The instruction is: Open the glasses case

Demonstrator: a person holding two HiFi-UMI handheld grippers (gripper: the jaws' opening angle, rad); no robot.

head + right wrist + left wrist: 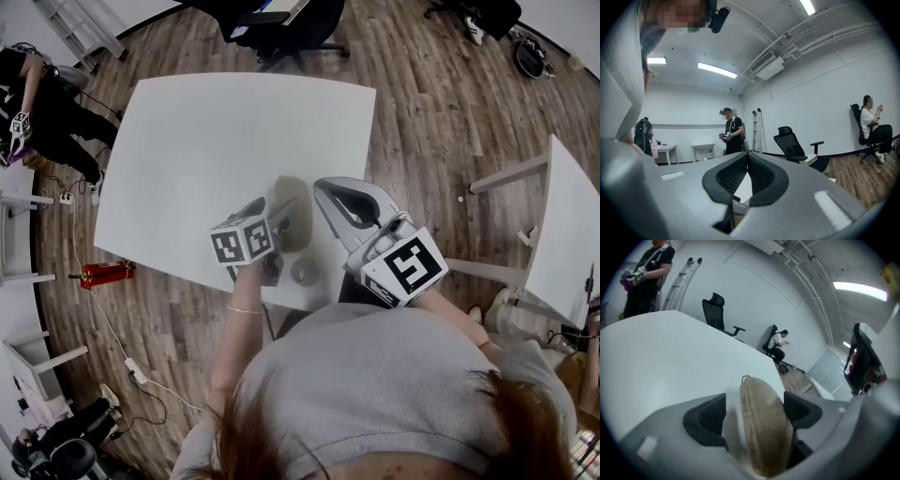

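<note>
Straddling the glasses case (761, 437), your left claw (754, 416) stands spread. The tan case lies lengthwise between the pads, with a strip of white table showing on one side, so nothing is pinched. Your right claw (747, 176) is pressed together on nothing and points level, off to the side of the case.

The likely trouble is the case sliding. The table (216, 131) looks smooth and bare, the case sits near the edge closest to you, and nothing steadies it. If one pad reaches the rounded shell before the other, it may skid or roll away. Squeezing across the domed shell could also clamp the lid shut rather than free it. The small loop at its far end is probably the better hold, though I cannot tell how it fastens.

Around you is a wood floor (441, 84) with a second white table (572, 225) to the right. There are black office chairs (716, 311), a ladder (682, 282), a standing person (649, 275) and a seated person (777, 342).
</note>
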